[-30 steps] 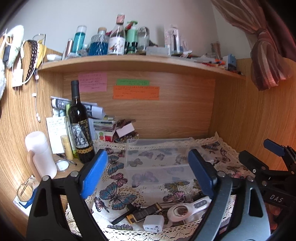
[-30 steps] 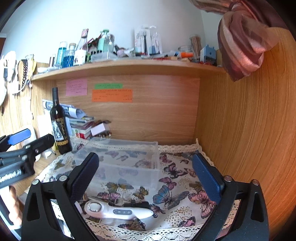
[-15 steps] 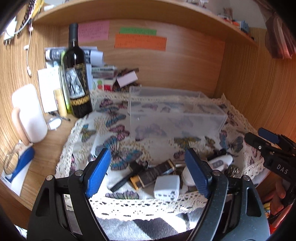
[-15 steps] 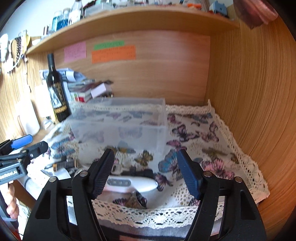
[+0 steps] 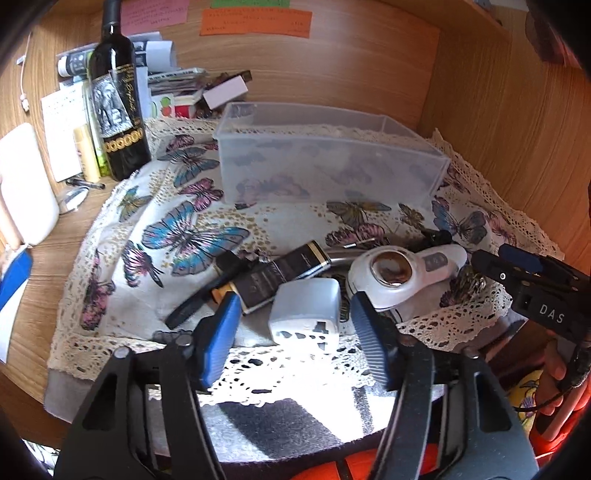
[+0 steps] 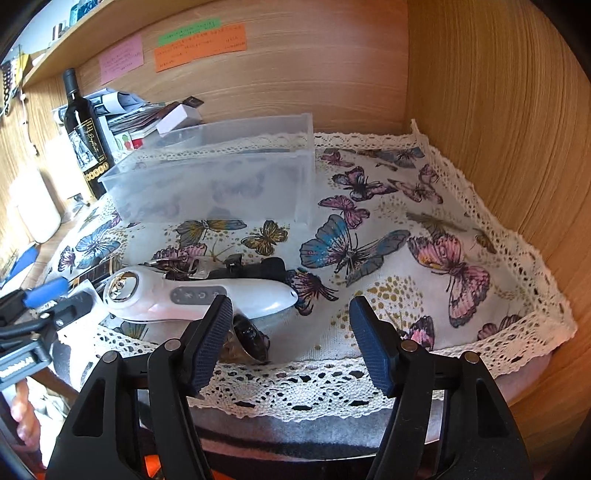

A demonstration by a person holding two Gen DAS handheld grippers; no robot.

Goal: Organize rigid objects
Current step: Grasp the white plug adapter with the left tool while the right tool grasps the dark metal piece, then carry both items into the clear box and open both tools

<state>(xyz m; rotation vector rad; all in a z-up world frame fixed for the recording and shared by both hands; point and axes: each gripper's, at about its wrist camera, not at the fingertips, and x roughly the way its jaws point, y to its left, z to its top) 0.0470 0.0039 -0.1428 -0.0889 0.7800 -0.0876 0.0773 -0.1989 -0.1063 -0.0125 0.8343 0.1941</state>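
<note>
Your left tongs (image 5: 291,325) are closing around the white adapter (image 5: 306,312) near the desk edge, pads not touching; right tongs (image 6: 290,332), closing, hold nothing beside the white handheld device (image 6: 195,295). The clear bin (image 5: 328,162) waits farther back.

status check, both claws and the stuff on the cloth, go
Left claw closing, white adapter between pads, untouched. Right claw closing, empty, beside white handheld device. Clear bin empty, path unobstructed.

Dark wine bottle (image 5: 117,107) upright beside stacked papers (image 5: 173,79); sticky notes (image 5: 255,21) on wooden wall.
</note>
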